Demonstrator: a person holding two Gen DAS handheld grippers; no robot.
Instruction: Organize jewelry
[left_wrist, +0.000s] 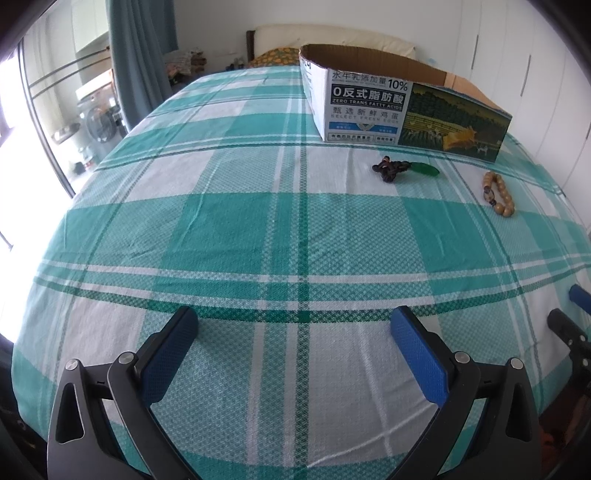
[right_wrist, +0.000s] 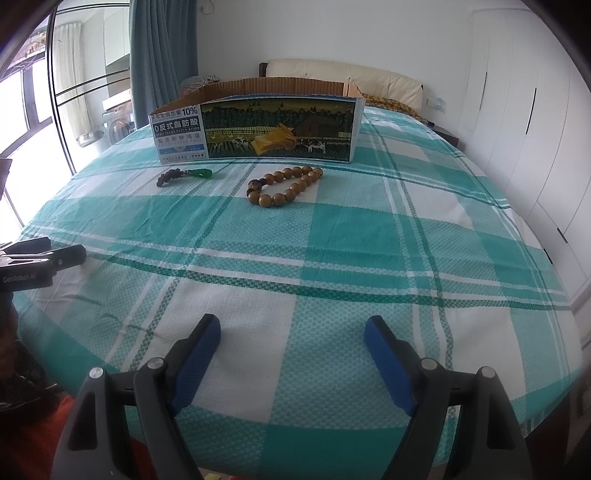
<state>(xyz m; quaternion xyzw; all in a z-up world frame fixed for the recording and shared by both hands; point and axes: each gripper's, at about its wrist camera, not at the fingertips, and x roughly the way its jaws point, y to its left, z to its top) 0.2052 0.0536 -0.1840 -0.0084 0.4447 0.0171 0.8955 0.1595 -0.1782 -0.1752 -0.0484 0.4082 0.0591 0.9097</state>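
Note:
A wooden bead bracelet (right_wrist: 286, 186) (left_wrist: 498, 194) lies on the plaid bedsheet, just in front of an open cardboard box (right_wrist: 258, 129) (left_wrist: 402, 107). To its left rests a dark beaded string with a green pendant (right_wrist: 184, 175) (left_wrist: 404, 168). My right gripper (right_wrist: 291, 332) hovers open over the near part of the bed, well short of the bracelet, nothing between its blue pads. My left gripper (left_wrist: 295, 321) is open too, empty, low over the sheet and far from the jewelry. The left gripper's body shows at the left edge of the right wrist view (right_wrist: 40, 262).
The bed (right_wrist: 369, 240) fills both views, with pillows (right_wrist: 347, 79) and a headboard behind the box. White wardrobe doors (right_wrist: 535, 110) run along the right side. A curtain (right_wrist: 162, 55) and a window stand at the left.

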